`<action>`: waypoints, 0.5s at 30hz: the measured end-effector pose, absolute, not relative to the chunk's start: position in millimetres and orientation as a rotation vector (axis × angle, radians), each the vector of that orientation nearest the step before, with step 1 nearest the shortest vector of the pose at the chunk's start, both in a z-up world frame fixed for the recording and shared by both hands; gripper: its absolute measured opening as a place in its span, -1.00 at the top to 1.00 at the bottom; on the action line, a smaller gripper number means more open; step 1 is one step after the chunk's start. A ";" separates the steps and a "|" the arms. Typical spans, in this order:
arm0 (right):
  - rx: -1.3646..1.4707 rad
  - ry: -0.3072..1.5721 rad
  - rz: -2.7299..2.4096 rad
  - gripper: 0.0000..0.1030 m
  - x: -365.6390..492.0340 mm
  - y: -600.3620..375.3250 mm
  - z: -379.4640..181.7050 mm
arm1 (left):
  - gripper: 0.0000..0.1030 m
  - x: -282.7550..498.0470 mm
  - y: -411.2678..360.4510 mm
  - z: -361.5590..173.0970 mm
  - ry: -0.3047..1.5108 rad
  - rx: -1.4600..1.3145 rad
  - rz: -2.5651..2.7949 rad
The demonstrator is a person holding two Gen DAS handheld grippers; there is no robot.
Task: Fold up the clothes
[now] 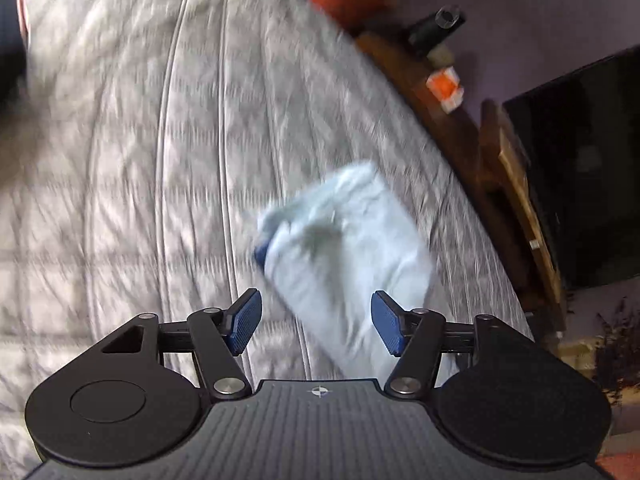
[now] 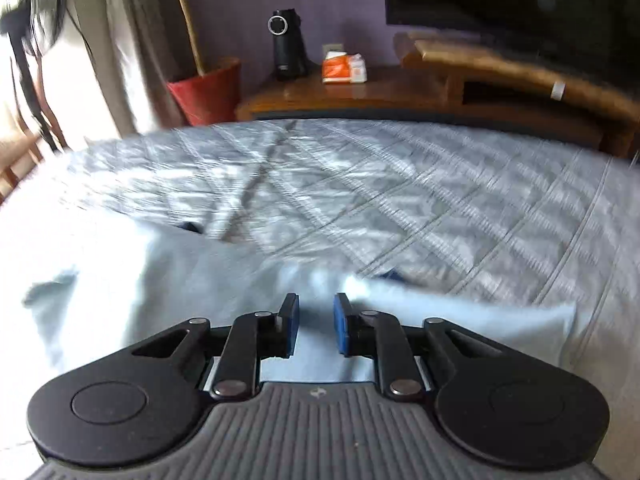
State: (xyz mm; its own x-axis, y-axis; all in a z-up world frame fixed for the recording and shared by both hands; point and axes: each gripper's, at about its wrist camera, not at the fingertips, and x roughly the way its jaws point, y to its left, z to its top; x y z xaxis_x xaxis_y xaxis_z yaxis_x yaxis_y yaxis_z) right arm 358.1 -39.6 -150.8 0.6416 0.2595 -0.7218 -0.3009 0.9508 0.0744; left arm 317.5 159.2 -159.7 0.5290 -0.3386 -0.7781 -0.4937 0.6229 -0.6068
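Here the fold looks between steps rather than mid-grip. In the left wrist view the left gripper (image 1: 316,322) hangs above the quilted bed (image 1: 120,160) with its blue fingers (image 1: 245,320) spread wide and nothing between them; beyond them lies the pale blue garment (image 1: 352,248), bunched into a rough, partly folded bundle near the bed's edge that runs along the wooden furniture (image 1: 512,184). The picture is blurred, so the exact lie of its layers cannot be told.

In the right wrist view the right gripper (image 2: 316,322) sits low over a spread stretch of the same light blue cloth (image 2: 160,280), which reaches toward the near edge of the bed. Its fingers (image 2: 289,326) stand a narrow gap apart, not fully shut, and the cloth shows below that gap rather than pinched in it, so I judge it holds nothing.

My reading is that a fold has been laid and both hands are free. The next move calls for finding a clean edge or corner of the garment, closing on a single hem, and carrying it across evenly; a grab in the bunched part would drag the layers out of line.
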 end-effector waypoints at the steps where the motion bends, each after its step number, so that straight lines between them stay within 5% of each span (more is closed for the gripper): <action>1: -0.083 0.794 0.296 0.71 361.0 -38.3 -153.3 | -0.22 316.7 159.8 -162.8 1.065 -0.960 0.099; 15: -0.138 0.754 0.448 0.60 355.9 51.6 -162.6 | -0.29 319.9 187.9 -158.2 1.047 -0.978 0.132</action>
State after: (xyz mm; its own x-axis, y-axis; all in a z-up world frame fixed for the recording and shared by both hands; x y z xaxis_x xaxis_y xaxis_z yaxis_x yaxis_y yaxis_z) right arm 355.9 51.6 -162.6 0.6403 0.3429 -0.6874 -0.4401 0.8971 0.0376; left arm 319.9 187.9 -158.2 0.5327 -0.3385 -0.7757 -0.5205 0.5917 -0.6156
